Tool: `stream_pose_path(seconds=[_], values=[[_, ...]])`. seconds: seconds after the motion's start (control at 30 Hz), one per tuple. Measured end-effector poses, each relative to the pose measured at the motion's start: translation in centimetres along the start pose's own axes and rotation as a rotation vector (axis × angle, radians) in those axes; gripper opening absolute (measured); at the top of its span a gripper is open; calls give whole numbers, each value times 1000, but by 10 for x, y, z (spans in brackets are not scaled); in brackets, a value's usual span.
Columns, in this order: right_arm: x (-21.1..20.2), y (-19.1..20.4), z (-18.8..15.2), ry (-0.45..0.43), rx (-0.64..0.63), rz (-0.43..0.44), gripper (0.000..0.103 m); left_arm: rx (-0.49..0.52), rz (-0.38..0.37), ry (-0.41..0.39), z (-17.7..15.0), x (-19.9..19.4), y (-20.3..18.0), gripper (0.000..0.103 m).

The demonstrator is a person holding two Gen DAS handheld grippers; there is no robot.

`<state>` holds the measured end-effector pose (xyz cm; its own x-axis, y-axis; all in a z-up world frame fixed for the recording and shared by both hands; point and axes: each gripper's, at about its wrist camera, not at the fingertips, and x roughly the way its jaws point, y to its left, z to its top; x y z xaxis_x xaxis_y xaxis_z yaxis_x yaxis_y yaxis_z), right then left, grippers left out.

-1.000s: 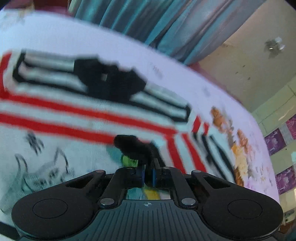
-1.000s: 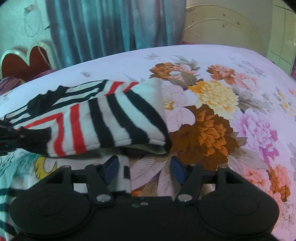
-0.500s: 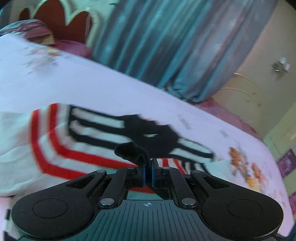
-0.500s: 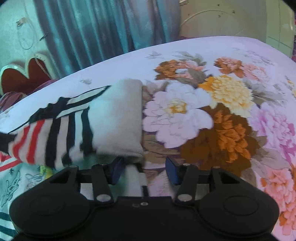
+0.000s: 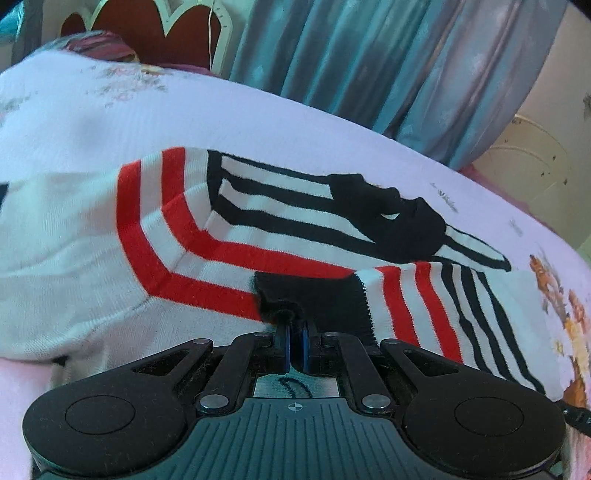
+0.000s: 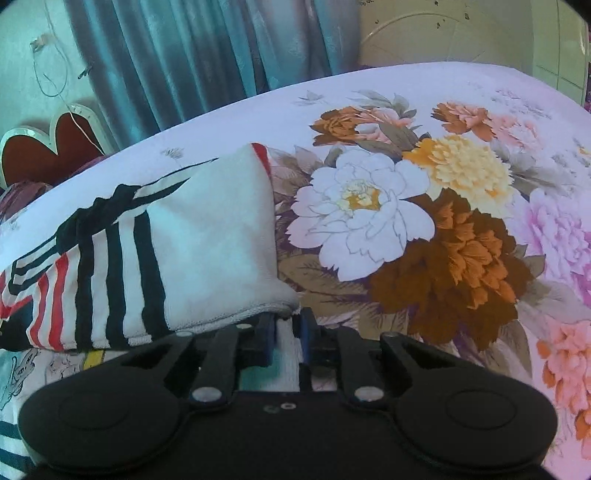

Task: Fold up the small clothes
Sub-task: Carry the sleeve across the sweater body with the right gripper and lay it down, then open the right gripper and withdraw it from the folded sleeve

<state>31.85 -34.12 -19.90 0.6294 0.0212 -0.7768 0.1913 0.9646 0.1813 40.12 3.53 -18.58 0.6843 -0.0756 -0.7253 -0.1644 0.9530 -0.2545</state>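
A small white top with red and black stripes (image 5: 236, 229) lies on the bed, its sleeve folded across the body. My left gripper (image 5: 294, 334) is shut on the sleeve's black cuff (image 5: 314, 299), low over the garment's middle. In the right wrist view the same garment (image 6: 207, 240) shows a folded white part at its right edge. My right gripper (image 6: 288, 332) sits at that fold's near corner. Its jaws are closing, and white fabric is pinched between the blue pads (image 6: 306, 334).
The bed wears a sheet with big flowers (image 6: 424, 229). A red headboard (image 5: 147, 33) and teal curtains (image 5: 369, 59) stand behind it. A printed piece of clothing (image 6: 22, 373) lies under the striped top at the near left.
My left gripper carried the black cuff down onto the garment's middle. The right jaws closed from wide apart onto the white fabric at the fold's corner.
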Motion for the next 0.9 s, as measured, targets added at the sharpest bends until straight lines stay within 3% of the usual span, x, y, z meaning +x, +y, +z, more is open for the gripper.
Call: stream_pose_path(seconds=[0.07,0.17,0.2,0.23,0.3,0.43,0.6,0.8,0.9], values=[[-3,-2,1,29,-22,18,14,17,22,-11,2,-8,-2,6],[-21,-5,2,25,-49,19,48,3,48,-30,2,-24,3,13],[-28,-6,3,4,-57,15,60,-15,50,-36,2,-29,6,30],[-37,-8,5,-28,-61,23,59,-33,50,-50,1,-35,7,53],[-43,-9,13,-61,-66,45,54,-28,36,-97,2,-45,4,68],[-23,-8,38,-53,-38,74,51,45,-24,-129,11,-49,-24,68],[15,3,64,-32,-42,104,45,127,-84,-109,15,-26,-61,68],[63,12,93,-1,-36,123,45,163,-23,-12,4,20,-66,68],[86,10,108,14,12,133,40,212,-12,-36,-2,20,-66,68]])
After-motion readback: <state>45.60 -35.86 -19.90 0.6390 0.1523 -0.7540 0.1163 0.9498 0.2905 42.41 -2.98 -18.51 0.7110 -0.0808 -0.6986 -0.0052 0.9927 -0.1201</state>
